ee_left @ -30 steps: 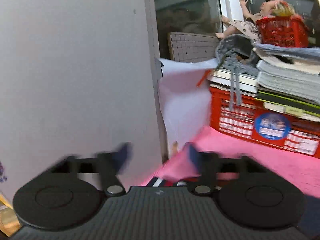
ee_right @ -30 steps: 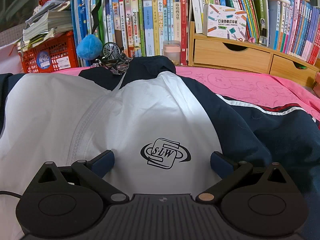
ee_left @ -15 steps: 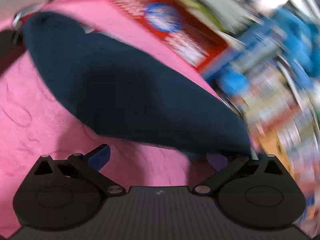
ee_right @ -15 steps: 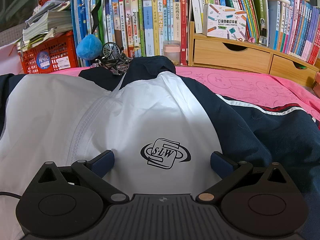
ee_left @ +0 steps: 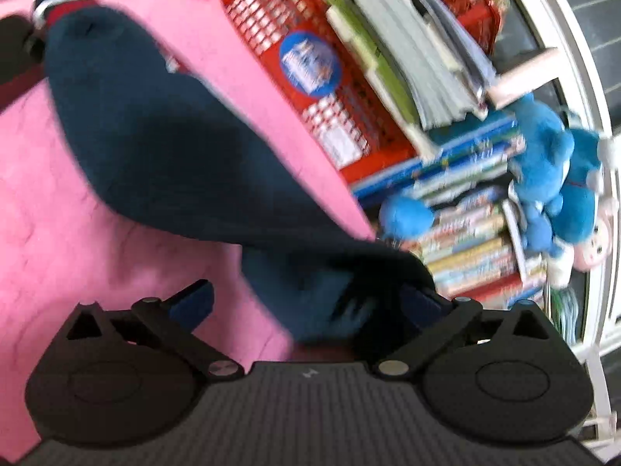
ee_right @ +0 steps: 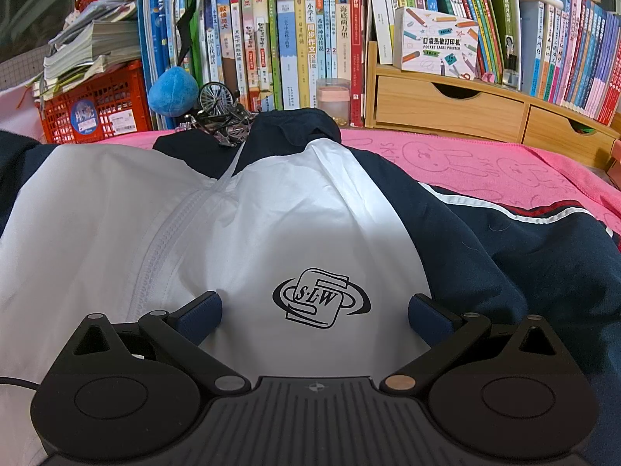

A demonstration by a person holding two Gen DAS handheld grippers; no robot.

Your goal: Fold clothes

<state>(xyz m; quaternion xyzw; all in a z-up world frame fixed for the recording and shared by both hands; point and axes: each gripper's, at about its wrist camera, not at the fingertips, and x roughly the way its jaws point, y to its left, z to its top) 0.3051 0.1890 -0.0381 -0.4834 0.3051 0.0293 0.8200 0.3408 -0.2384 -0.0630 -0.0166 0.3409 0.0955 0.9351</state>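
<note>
A white and navy zip jacket [ee_right: 271, 233] lies spread on the pink cloth [ee_right: 485, 163], with a black logo on the white chest. My right gripper [ee_right: 314, 310] is open and hovers low over the logo, jaws wide apart. In the left wrist view, which is tilted and blurred, a navy sleeve [ee_left: 174, 155] with a red and white striped cuff stretches across the pink cloth [ee_left: 58, 233]. My left gripper [ee_left: 306, 303] is open, and the near part of the sleeve lies between its jaws, against the right finger.
A red crate [ee_right: 97, 108] with stacked papers stands at the back left; it also shows in the left wrist view [ee_left: 322, 77]. A blue plush ball [ee_right: 172, 91], a small metal bicycle model [ee_right: 221, 116], a jar [ee_right: 333, 99], rows of books and wooden drawers [ee_right: 465, 108] line the back.
The left gripper has swung from facing the wall down onto the navy sleeve, and the sleeve now sits between its jaws. The right gripper has not moved.
</note>
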